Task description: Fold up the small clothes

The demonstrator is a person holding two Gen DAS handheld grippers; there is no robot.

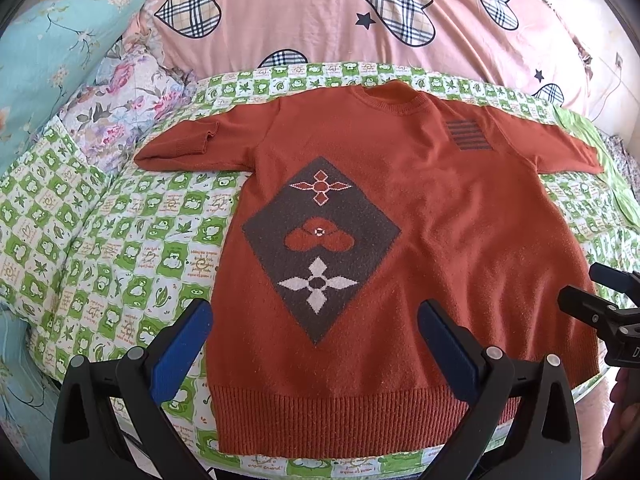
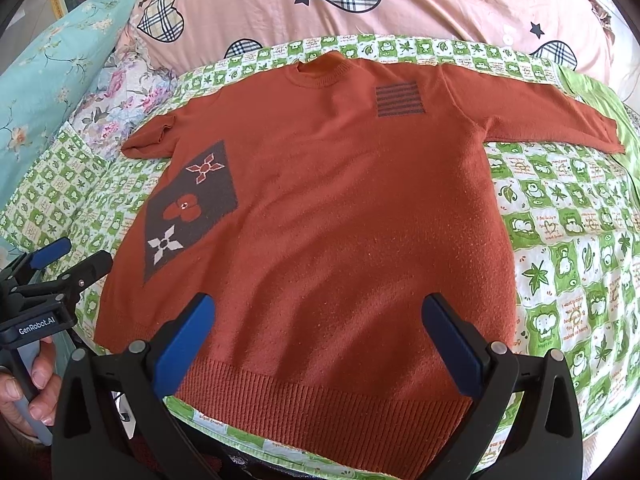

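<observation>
A rust-orange knit sweater [image 1: 420, 240] lies flat and face up on the bed, neck far, ribbed hem near, both sleeves spread sideways. It has a grey diamond with flowers and a grey striped patch. It also shows in the right wrist view [image 2: 340, 220]. My left gripper [image 1: 316, 312] is open and empty, hovering over the hem's left part. My right gripper [image 2: 318, 308] is open and empty above the hem's middle. The right gripper also shows at the right edge of the left wrist view [image 1: 592, 292], and the left gripper at the left edge of the right wrist view [image 2: 76, 260].
The sweater rests on a green-and-white checked quilt [image 1: 120, 248]. A pink duvet with plaid hearts [image 1: 320, 12] is piled behind it. A floral pillow [image 1: 120, 108] and a turquoise floral cover [image 1: 52, 60] lie at the left. The bed's near edge is just below the hem.
</observation>
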